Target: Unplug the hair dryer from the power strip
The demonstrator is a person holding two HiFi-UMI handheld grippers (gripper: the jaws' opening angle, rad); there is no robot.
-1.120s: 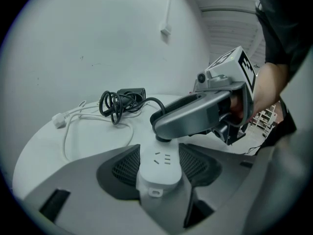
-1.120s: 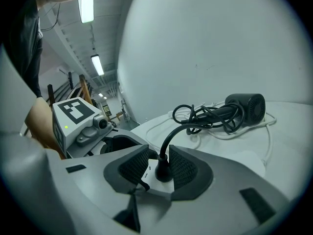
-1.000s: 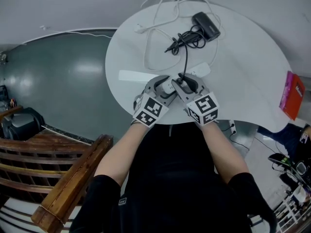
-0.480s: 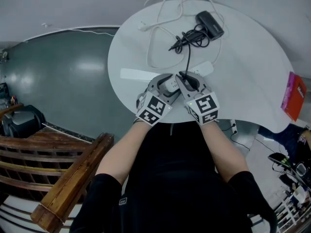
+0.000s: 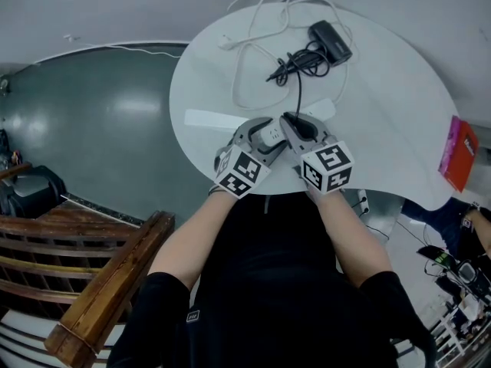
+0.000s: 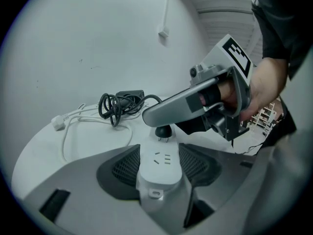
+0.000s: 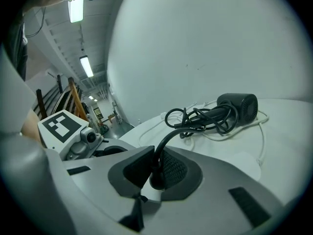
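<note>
A white power strip (image 5: 307,115) lies on the round white table (image 5: 399,90). My left gripper (image 5: 265,134) is shut on the strip's near end (image 6: 157,166). My right gripper (image 5: 298,126) is shut on the black plug (image 7: 155,176). In the left gripper view the plug (image 6: 163,130) sits slightly raised, its metal pins showing just above the strip. From the plug a black cord (image 7: 195,117) runs to a coiled bundle and the black hair dryer (image 5: 329,39), which lies at the far side (image 7: 238,106).
A white cable (image 5: 239,67) with a white plug (image 5: 224,43) loops over the far left of the table. A flat white bar (image 5: 209,119) lies left of the strip. A red book (image 5: 459,152) sits at the right edge. Wooden railing (image 5: 107,290) stands low left.
My right gripper has tipped and lifted a little with the plug in it. The left gripper stays clamped on the strip's end.
</note>
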